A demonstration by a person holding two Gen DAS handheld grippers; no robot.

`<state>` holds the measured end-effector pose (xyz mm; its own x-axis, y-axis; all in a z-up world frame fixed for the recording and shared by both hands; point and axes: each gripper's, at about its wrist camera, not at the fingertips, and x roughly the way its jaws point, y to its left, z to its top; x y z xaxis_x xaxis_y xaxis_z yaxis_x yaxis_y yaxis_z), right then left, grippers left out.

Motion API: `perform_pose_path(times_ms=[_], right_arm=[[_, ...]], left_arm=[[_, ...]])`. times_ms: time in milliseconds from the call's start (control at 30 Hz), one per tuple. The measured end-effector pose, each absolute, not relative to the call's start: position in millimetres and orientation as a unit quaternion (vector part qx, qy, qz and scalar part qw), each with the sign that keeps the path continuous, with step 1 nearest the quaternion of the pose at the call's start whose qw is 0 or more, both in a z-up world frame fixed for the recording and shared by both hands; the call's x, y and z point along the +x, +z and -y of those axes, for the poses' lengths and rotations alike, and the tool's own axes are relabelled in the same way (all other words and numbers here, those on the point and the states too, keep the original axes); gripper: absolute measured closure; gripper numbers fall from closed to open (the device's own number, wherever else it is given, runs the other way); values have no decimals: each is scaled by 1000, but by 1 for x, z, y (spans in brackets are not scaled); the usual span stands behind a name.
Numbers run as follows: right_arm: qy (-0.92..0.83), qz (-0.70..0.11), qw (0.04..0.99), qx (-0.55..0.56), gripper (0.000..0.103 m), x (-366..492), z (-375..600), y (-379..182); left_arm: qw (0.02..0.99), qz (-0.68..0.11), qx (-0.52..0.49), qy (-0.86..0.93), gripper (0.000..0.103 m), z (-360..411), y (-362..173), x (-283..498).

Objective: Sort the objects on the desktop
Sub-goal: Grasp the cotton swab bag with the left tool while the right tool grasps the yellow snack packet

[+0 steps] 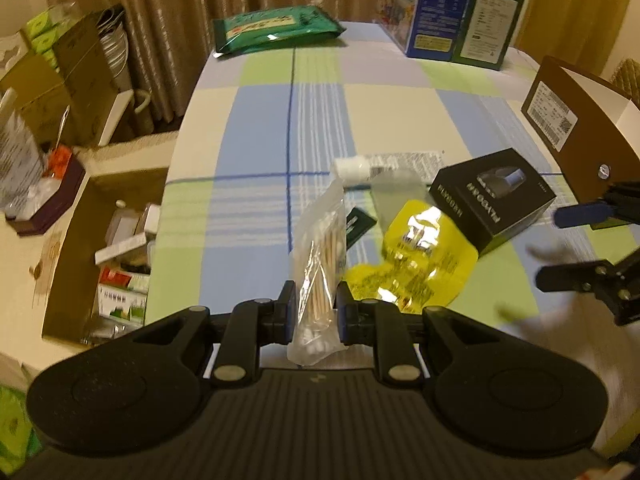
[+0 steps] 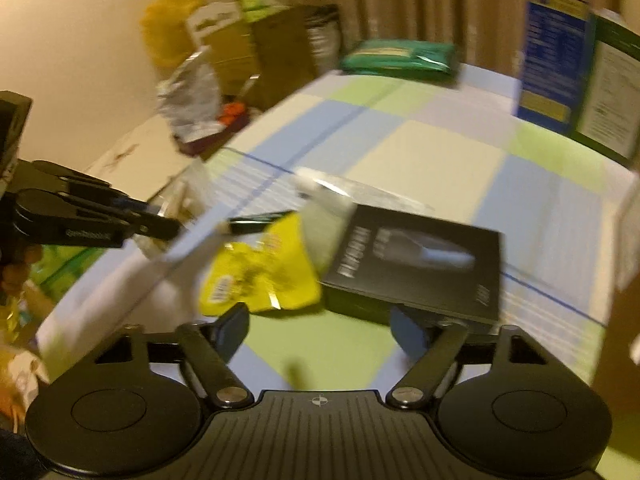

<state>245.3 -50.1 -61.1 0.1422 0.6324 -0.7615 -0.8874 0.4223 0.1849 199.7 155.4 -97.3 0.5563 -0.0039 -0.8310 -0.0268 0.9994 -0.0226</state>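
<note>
The left gripper [image 1: 316, 308] has its fingers clamped on the cotton-swab bag [image 1: 319, 268], lifted. The right gripper [image 2: 320, 326] is spread, empty. Ahead of its fingers, the yellow pouch [image 2: 260, 276] and black box [image 2: 420, 260] lie unsorted on the tabletop [image 2: 432, 152].

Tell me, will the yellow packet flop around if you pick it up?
Probably yes. The yellow packet looks like thin, shiny foil, already crumpled and bent, so it would likely sag and crinkle instead of staying flat. It seems light for its size, and its glossy skin may slip between the jaws. It leans against the black box, so lifting it might nudge that.
</note>
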Motion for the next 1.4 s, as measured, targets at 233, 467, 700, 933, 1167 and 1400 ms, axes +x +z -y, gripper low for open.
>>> perform_pose_path(times_ms=[233,467,700,933,1167,1400], right_arm=[[553,-382,718,-181,62,251,15,-70],[569,-384,702,-189,64,272,-10,-88],[606,-419,662,-141,101,285,-11,-90],[618,-417,658,-107,103,266,11,-61],[603,-436,655,-133,103,240,24,-48],[600,-467,637,-128,103,233,10,-60]], left_arm=[[878,-477,-37,33,87,-173,-100,180],[873,-483,-51,49,87,-185,-103,170],[871,-485,-55,47,87,-181,-105,168],[871,-487,-54,41,87,-175,-106,168],[871,-487,-55,25,87,-164,-107,171],[869,-490,-58,23,87,-162,-110,172]])
